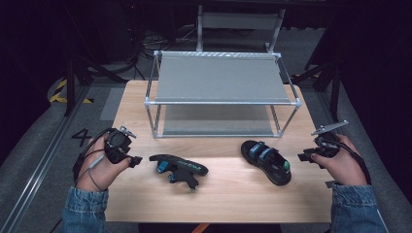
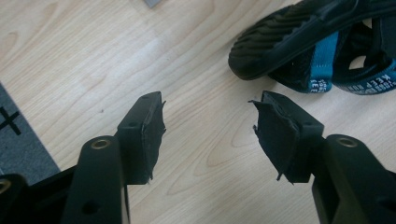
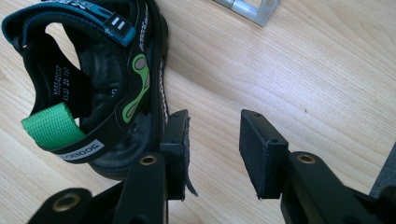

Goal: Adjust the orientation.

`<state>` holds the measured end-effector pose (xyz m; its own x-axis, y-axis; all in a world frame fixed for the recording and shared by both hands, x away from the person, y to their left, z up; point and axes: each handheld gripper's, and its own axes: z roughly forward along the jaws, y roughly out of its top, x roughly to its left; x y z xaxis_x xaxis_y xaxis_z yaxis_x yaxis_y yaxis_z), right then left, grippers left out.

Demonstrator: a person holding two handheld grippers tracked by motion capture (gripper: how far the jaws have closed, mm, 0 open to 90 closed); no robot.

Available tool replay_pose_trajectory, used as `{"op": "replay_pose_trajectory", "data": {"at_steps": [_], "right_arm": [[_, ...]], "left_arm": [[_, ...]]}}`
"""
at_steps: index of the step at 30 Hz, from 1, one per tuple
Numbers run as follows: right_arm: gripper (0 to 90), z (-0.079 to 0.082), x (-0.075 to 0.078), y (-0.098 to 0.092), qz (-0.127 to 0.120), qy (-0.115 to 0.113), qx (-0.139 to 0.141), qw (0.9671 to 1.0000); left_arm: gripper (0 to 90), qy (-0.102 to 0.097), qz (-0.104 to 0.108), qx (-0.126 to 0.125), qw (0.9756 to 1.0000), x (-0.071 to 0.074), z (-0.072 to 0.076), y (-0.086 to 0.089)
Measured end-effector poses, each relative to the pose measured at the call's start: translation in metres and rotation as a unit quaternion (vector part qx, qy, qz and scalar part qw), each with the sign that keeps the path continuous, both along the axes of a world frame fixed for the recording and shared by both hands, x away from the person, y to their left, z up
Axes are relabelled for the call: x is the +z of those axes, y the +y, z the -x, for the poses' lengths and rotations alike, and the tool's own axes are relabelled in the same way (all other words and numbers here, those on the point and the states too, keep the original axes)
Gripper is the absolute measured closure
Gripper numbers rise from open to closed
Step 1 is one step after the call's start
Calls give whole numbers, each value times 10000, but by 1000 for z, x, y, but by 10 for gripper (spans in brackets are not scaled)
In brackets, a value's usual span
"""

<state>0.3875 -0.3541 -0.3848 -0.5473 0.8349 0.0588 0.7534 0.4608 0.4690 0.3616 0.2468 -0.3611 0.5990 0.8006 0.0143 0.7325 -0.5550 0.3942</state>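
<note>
On the near half of the wooden table (image 1: pixel 228 189) we see two black sandals lying well apart, in front of a two-tier metal shelf rack (image 1: pixel 221 92) that stands toward the far side. The left sandal (image 1: pixel 179 170) is tipped onto its side, its ridged sole turned up and its blue straps hanging beneath; in the left gripper view its sole edge (image 2: pixel 285 42) sits just beyond the jaws, up and to the right. We hold the left gripper (image 1: pixel 132 160) near that sandal's end without touching it, and its jaws stand apart over bare wood (image 2: pixel 208 121) with nothing between them. The right sandal (image 1: pixel 267 160) rests upright on its sole, blue straps across the top and a green tab at one end. In the right gripper view this sandal (image 3: pixel 100 88) lies just beside one of the jaws, green loop toward us, and whether they touch we cannot tell. The right gripper (image 1: pixel 305 158) is likewise released, its jaws spread around plain tabletop (image 3: pixel 215 140), close to the sandal's green-tabbed end. A corner of the rack's frame (image 3: pixel 252 9) shows at the top.
</note>
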Motion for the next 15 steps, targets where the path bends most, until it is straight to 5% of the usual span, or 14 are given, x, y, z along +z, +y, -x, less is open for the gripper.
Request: {"op": "replay_pose_trajectory", "data": {"at_steps": [7, 15], "right_arm": [[624, 0, -1, 2, 18, -2, 33, 10000], [630, 8, 2, 0, -38, -70, 17, 10000]], "left_arm": [[420, -71, 36, -359, 9993, 5, 4, -17], [595, 26, 232, -978, 9949, 14, 7, -47]]}}
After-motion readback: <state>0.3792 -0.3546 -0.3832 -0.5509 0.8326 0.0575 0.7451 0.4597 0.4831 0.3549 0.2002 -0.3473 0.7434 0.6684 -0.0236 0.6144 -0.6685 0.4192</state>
